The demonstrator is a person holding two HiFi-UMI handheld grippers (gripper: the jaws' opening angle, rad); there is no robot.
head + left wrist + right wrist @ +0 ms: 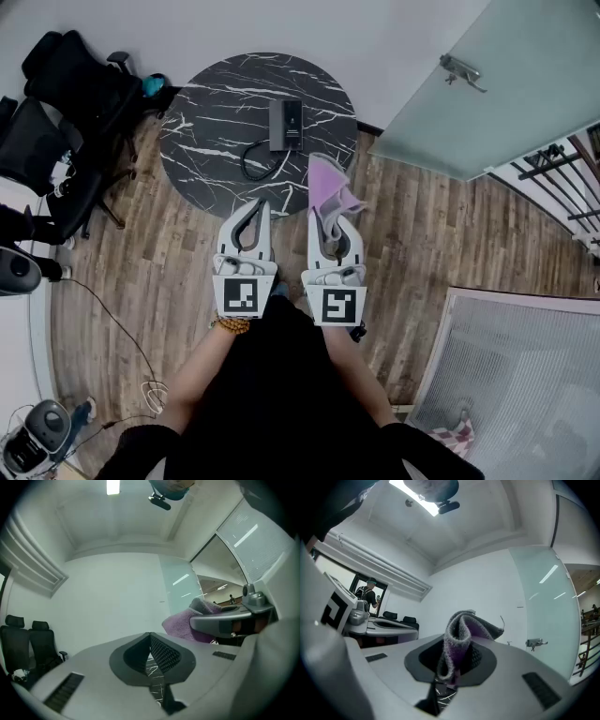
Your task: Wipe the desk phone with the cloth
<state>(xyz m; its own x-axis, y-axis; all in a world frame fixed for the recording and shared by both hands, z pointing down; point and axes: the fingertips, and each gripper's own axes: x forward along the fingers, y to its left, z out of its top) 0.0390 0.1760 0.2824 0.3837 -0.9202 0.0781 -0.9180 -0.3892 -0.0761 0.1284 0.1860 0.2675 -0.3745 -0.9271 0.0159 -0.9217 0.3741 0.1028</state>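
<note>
Cloth (326,186) clamped in right gripper (336,223); left gripper (260,204) jaws together; desk phone (286,124) beyond.

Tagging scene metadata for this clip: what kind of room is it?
Probably an office or small meeting room. Black office chairs stand at the left, a desk phone with its cord sits on a round marble-look table, and a frosted glass door with a lever handle closes the far right corner.

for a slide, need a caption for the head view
The right gripper holds a folded purple cloth near the round black marble table with a dark desk phone; left gripper shut, empty.
</note>
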